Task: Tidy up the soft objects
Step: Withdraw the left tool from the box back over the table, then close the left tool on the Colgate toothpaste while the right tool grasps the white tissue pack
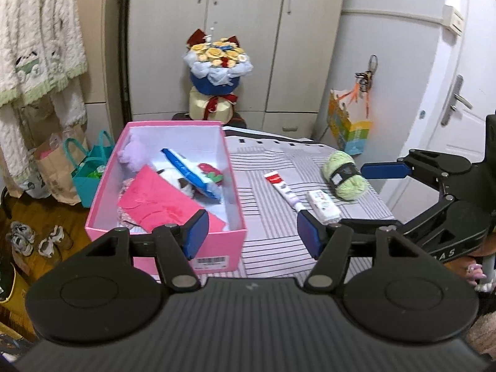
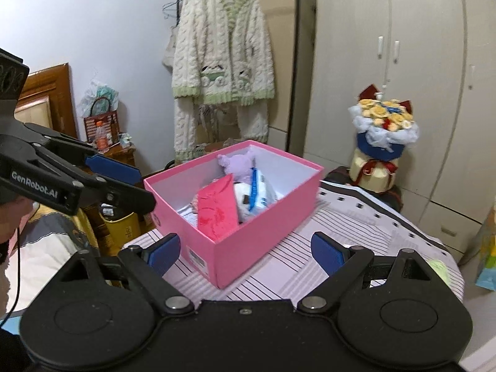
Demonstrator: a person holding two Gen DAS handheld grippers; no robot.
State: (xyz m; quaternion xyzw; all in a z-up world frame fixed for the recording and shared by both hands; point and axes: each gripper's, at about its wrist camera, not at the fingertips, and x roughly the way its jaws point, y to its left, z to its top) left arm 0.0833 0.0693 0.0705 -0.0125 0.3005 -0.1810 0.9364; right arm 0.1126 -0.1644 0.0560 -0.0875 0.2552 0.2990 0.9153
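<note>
Left gripper [image 1: 252, 237]: we see its blue pads standing apart with nothing between them, poised above the near edge of the striped table [image 1: 272, 248], beside the box's near right corner.
Right gripper [image 2: 246, 252]: we find its jaws spread wide and empty, straddling the near corner of the pink box [image 2: 248, 245] without touching it.
Pink box: open-topped, it sits on the table's left side, a barcode label on its near wall.
Box contents: we make out a red paper sheet [image 1: 161, 203] leaning toward the near end, a white and blue plush [image 1: 189, 176] in the middle, and a lilac plush [image 1: 131, 152] in the far left corner.
Tube [image 1: 283, 190]: it lies on the table just right of the box, slanting toward the near right.
White packet [image 1: 324, 207]: just beside the tube's near end, close to the right edge.
Green yarn ball [image 1: 344, 175]: banded in black, it rests near the table's far right edge, well apart from the box.
Beyond the table: we note a bouquet [image 1: 217, 71] before pale wardrobe doors [image 1: 248, 31], and a cream knitted cardigan [image 2: 223, 52] on a hanger.
</note>
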